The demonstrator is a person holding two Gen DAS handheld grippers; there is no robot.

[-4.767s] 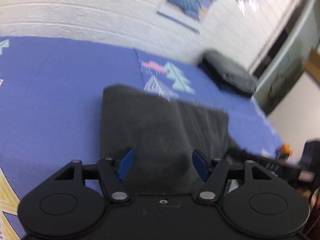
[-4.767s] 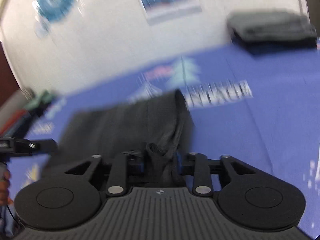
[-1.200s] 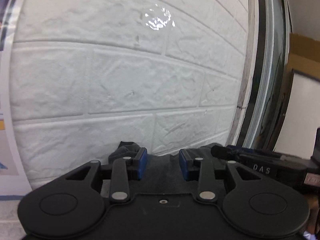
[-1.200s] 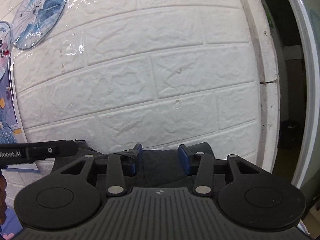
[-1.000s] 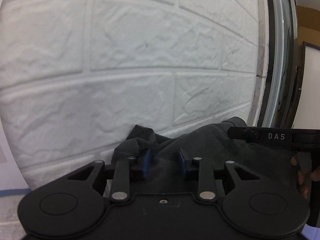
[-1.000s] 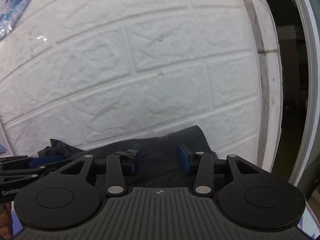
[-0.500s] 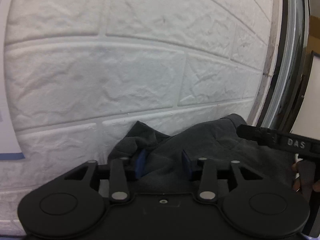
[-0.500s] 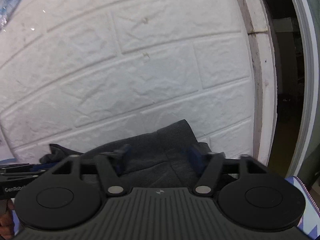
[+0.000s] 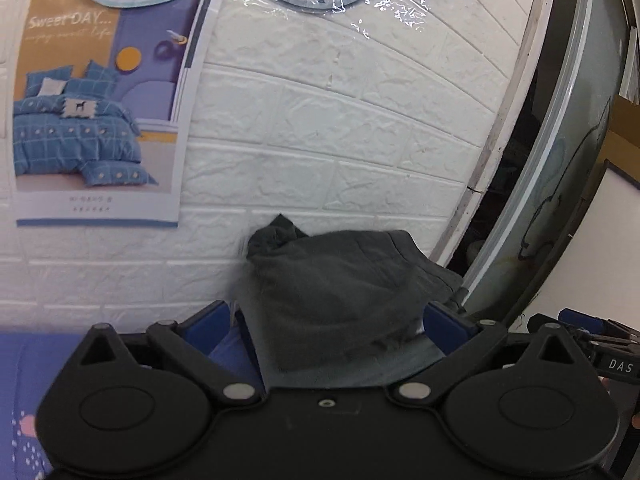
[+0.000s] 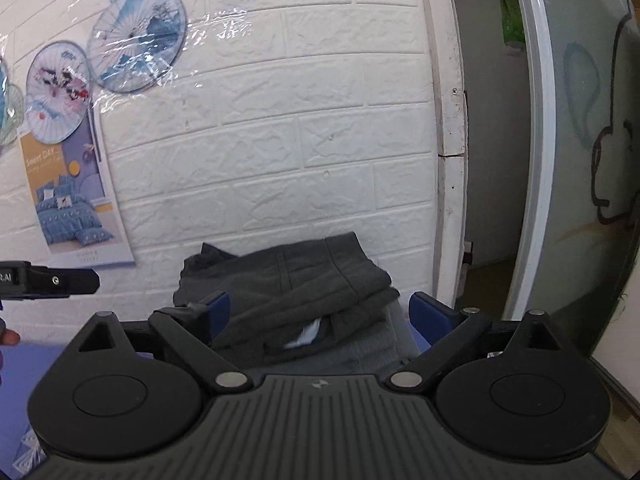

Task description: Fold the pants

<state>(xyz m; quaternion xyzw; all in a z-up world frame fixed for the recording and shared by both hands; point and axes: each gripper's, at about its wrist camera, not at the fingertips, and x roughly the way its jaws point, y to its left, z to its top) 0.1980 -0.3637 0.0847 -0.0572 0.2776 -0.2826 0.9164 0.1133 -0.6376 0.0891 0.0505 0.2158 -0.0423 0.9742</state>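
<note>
Nearest, L wrist view: left gripper point(image 9: 327, 324) w/ blue pads point(image 9: 444, 327) spread wide and the jaws opening; nothing pinched. Dark cloth shows btwn the pads but clear of both, so no grip. R wrist view: right gripper point(image 10: 314, 312) also at full spread, pads point(image 10: 428, 314) apart from the fabric on both sides, not holding anything.

Just beyond the fingers: folded pants point(image 9: 336, 300), dark grey, lying as a compact bundle on the blue bed sheet point(image 9: 24, 364), pushed up vs. the wall. In the R view the pants point(image 10: 288, 288) sit on top of a second, lighter grey folded garment point(image 10: 372, 348); a bit of white label peeks out at the front edge of the fold. One corner of the cloth sticks up on the left side of the bundle. Can't tell how many layers are in the stack.

To the side: the other gripper's tip enters each view, at R edge in the L view and at L edge in the R view, w/ a fingertip of the person's hand point(image 10: 9, 336) below it.

No bins or boxes w/ contents in sight; the stack rests straight on the sheet.

Farther back: white brick wall point(image 9: 320, 152), bedding poster point(image 9: 92, 120) on it, paper fans point(image 10: 136, 44) under clear film above. At far right, a doorway w/ frosted glass door point(image 10: 580, 160).
</note>
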